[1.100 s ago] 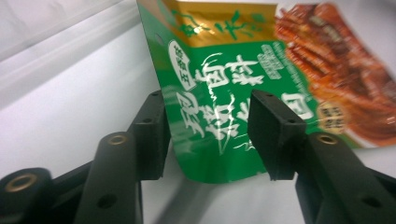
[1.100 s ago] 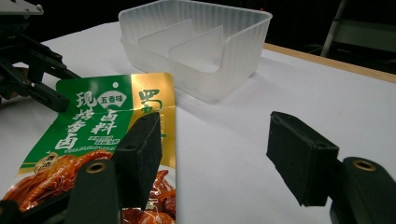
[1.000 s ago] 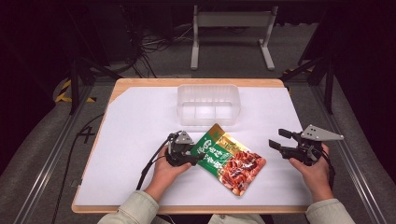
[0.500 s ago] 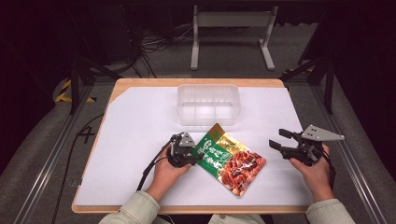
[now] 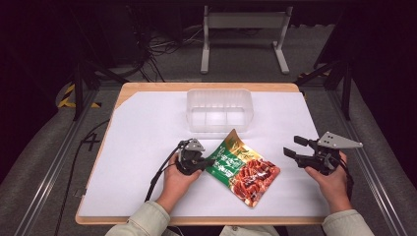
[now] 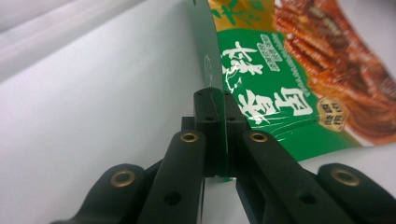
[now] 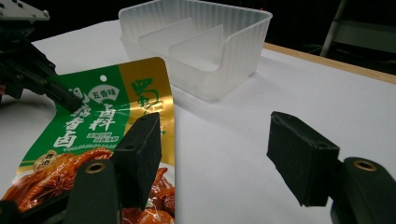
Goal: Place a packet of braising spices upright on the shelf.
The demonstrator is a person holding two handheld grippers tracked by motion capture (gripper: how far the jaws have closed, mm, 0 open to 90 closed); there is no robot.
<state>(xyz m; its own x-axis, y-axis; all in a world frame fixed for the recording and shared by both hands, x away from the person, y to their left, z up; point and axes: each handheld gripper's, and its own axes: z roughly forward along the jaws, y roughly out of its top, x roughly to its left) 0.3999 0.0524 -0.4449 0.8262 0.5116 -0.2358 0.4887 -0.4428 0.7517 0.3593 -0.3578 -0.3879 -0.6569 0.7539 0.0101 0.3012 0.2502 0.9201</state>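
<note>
White-covered desk (image 5: 147,147), dark room: snack pouch (image 5: 243,169) lies before the tub (image 5: 220,109). Left claw (image 6: 215,135) has just closed, pinching the pouch's edge. Right claw (image 7: 219,158) hangs spread beside it. I'd lift slow so it doesn't slip.

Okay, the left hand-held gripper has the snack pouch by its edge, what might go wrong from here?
The left hand-held gripper, whose jaws have just been closing, pinches only the thin green edge of the snack pouch; lifted, the pouch might slip out or swing. The divided clear container stands close behind, so a swinging pouch could knock it. The right hand-held gripper is open beside the pouch, giving no support.
</note>
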